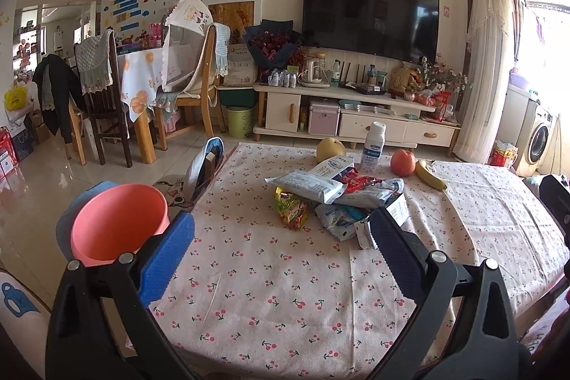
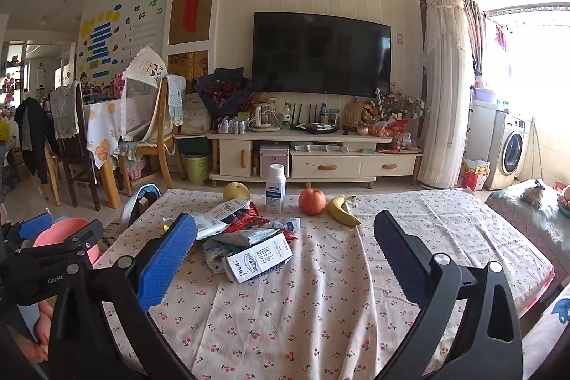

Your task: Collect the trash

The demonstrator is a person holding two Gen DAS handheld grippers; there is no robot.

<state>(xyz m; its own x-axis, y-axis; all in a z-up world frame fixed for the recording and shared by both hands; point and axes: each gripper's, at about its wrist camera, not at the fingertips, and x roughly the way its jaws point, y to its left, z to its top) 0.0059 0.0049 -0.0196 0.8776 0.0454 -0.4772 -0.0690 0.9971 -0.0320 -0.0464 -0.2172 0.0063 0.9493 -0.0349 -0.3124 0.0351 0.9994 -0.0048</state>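
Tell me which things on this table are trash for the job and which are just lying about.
For the job:
- white carton
- red wrapper
- yellow-green snack packet
- pale plastic bags
- pink bin, beside the table

Just lying about:
- pear
- white bottle, upright
- apple
- banana

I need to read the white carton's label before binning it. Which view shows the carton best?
The right wrist view: the white carton lies whole at the pile's front, printed face up. In the left wrist view the carton is partly hidden behind the left claw's finger.
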